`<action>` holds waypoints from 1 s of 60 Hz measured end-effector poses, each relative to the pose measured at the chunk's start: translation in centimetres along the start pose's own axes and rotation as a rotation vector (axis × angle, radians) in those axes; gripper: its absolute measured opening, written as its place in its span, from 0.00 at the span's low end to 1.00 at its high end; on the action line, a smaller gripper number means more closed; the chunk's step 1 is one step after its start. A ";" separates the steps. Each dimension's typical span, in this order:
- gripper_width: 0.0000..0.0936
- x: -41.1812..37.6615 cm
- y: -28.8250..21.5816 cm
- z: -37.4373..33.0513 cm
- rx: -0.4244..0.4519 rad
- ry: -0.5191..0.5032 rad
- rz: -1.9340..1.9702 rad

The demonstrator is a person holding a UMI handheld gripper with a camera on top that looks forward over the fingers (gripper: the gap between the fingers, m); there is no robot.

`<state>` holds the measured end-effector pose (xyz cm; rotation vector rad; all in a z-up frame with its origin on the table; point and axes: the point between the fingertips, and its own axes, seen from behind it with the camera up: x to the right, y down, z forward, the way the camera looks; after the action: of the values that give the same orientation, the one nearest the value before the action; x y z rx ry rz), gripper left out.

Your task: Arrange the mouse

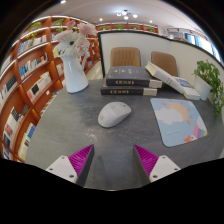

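Note:
A white computer mouse [113, 113] lies on the grey table [70, 125], beyond my fingers and a little left of the light blue mouse pad [178, 120]. The mouse pad lies to the right of the mouse, apart from it. My gripper [114, 160] hovers above the table's near part, open, with nothing between its magenta pads [82, 158]. The mouse sits straight ahead of the gap between the fingers.
A stack of dark books [128, 82] lies behind the mouse. A white vase with flowers [73, 62] stands at the left, an open white box [171, 80] at the right, a green plant [212, 82] beyond it. Two chairs and a wooden bookshelf [28, 75] border the table.

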<state>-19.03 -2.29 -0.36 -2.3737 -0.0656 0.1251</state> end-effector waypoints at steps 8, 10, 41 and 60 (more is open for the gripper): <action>0.83 -1.0 -3.1 4.3 0.009 0.012 0.000; 0.83 -1.1 -3.8 5.2 0.005 0.016 -0.003; 0.79 -3.5 -11.3 12.4 0.001 -0.011 0.032; 0.52 -3.1 -10.8 12.9 -0.058 0.013 -0.073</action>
<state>-23.68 14.10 -1.92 -2.4265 -0.1511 0.0732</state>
